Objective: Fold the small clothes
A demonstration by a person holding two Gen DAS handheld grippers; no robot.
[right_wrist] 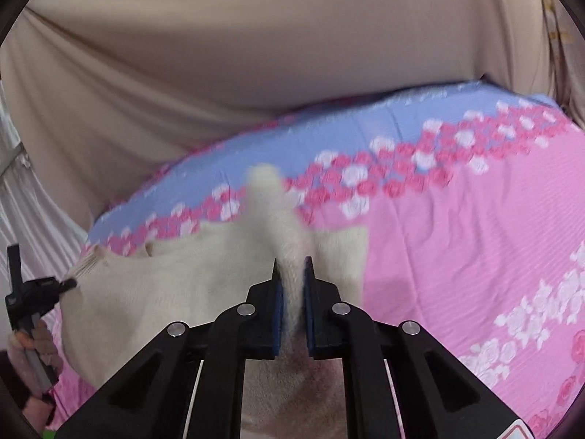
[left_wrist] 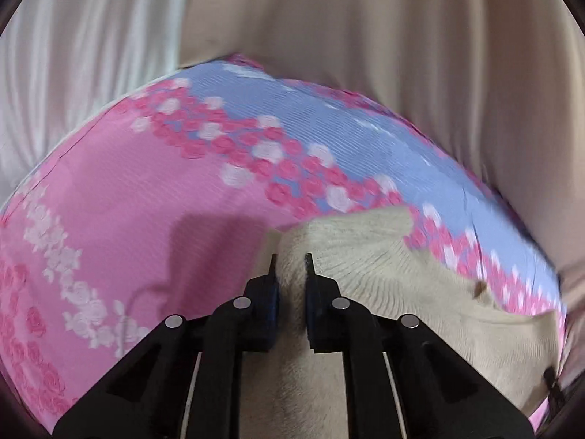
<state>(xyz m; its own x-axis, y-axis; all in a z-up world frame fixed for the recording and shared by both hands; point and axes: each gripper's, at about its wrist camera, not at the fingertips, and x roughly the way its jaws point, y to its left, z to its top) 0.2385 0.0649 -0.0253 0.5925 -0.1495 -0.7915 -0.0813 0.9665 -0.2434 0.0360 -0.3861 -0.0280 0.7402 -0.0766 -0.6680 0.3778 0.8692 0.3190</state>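
A small cream knit garment lies on a pink and blue floral sheet. My left gripper is shut on one edge of the garment, which bunches between its fingers. In the right wrist view the same cream garment is lifted and stretched; my right gripper is shut on a fold of it that stands up past the fingertips. The left gripper shows at the far left of that view, pinching the garment's ribbed edge.
The floral sheet covers the work surface. Beige draped cloth hangs behind it, with white pleated cloth to the left. The sheet's far edge runs close behind the garment. A person's hand holds the left gripper's handle.
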